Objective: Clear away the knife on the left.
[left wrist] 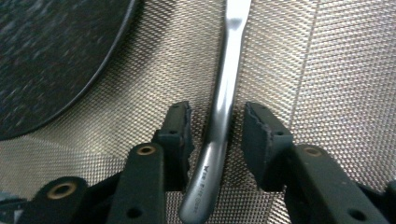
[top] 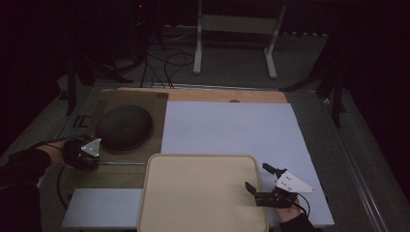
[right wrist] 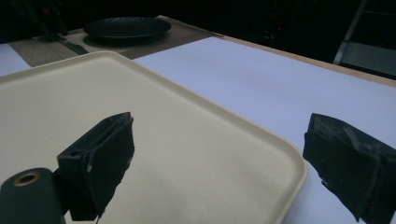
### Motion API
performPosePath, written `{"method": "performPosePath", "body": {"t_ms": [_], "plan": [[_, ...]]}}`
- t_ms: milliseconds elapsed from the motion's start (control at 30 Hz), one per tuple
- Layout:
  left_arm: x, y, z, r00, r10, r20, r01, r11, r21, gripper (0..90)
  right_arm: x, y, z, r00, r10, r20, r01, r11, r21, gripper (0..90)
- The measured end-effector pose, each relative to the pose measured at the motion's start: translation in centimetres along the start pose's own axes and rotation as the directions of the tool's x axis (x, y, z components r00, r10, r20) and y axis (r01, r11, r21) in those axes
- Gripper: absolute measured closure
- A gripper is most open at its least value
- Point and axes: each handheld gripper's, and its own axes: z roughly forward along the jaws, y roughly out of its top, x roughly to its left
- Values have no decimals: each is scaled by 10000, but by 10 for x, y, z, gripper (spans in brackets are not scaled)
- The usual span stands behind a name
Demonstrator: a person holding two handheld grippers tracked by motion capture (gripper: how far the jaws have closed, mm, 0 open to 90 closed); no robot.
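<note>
Dim, underexposed room with black edges; close views grainy, soft, glare along the metal handle point(left wrist: 223, 93).

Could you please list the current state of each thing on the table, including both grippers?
Left gripper: jaws astride the utensil handle, pads not yet pressing on it.
Utensil handle: metal, lying flat on the woven placemat.
Placemat: flat under plate and utensil.
Dark plate: resting on the placemat, nothing on it.
Cream tray: flat, nothing on it.
Right gripper: open, jaws straddling the tray's right rim.
</note>
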Motion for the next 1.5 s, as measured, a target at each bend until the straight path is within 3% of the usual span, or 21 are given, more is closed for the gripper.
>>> {"method": "performPosePath", "body": {"t_ms": [67,133,300,433,567,667,967,1167,1267,1367,1500], "plan": [[2,2,0,9997,103,218,-105,9999,103,677,0,0,0,10000,26,-15,-26,10000,13,86],[4,5,1,9997,196,157,-199,9996,217,675,0,0,0,10000,37,-6,-37,10000,4,86],[13,11,3,9959,-28,905,-33,9977,677,701,0,-1,0,10000,6,-80,-5,10000,42,86],[19,14,5,9896,133,1434,-258,9960,857,727,0,-2,1,9998,73,-170,-72,10000,70,87],[23,11,6,9829,540,1763,-649,9963,567,730,0,-2,1,9997,66,-220,-65,10000,62,87],[22,10,6,9842,606,1663,-648,9977,195,766,0,-2,1,9997,73,-231,-72,10000,41,87],[20,12,5,9854,782,1511,-840,9960,318,800,0,-3,2,9996,53,-283,-52,10000,64,87],[16,12,3,9884,445,1451,-472,9988,148,801,-1,-3,0,9998,104,-192,-104,9999,13,87],[15,13,3,9919,222,1254,-276,9988,416,800,-1,-2,0,9998,99,-156,-99,10000,-7,87],[12,14,2,9908,404,1293,-465,9979,445,801,0,-2,-1,9999,49,-93,-49,10000,-24,88],[10,14,-3,9925,253,1197,-300,9989,370,801,0,-1,-1,9999,111,-19,-111,9999,-61,87]]}}
